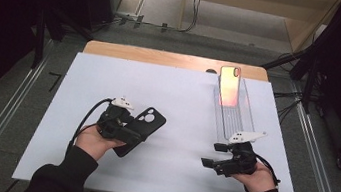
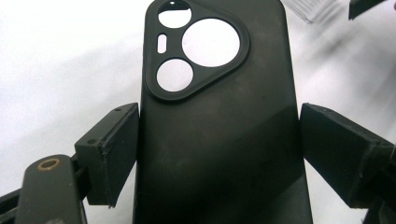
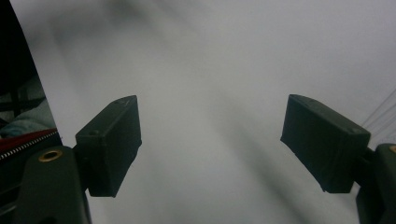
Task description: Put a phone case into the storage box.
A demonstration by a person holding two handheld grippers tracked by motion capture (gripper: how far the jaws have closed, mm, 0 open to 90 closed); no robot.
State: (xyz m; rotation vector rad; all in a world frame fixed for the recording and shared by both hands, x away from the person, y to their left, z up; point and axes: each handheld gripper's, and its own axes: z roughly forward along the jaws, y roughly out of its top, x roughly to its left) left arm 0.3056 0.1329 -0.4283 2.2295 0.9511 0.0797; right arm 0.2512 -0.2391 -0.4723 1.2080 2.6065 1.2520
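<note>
The left gripper (image 2: 219,154) has its 2 jaws closed across the width of the black phone case (image 2: 219,140), well left of the clear tray (image 1: 236,118). The right gripper (image 3: 210,144), just below the tray, stands open and empty.

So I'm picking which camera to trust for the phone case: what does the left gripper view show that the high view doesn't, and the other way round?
Left gripper view: the black phone case close up, its camera cutouts plain, lying between the left gripper jaws; the left jaw meets its edge, the right jaw stands a sliver off.

High view: the right gripper with open jaws, the clear tray holding an orange-pink phone, and both of the person's hands.

Both: the case, the left gripper and the white table sheet.
</note>
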